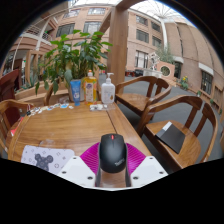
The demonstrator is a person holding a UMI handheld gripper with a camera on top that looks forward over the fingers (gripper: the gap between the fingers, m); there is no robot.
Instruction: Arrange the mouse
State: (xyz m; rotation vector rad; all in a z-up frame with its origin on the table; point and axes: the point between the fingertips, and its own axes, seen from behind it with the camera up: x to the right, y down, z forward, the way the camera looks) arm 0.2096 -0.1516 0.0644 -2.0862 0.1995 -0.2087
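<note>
Mouse [113, 152], black, sits gripped between the gripper's [113, 168] two pink-padded fingers, lifted just above the near edge of a wooden table [70, 128], likely carried toward a tidier spot there.

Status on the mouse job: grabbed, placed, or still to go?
Done: the mouse is picked up, gripped between the tool's two fingers above the wooden table. In hand: it is being carried. Left: setting it down, probably on the white mouse pad beside the fingers, then letting go.
</note>
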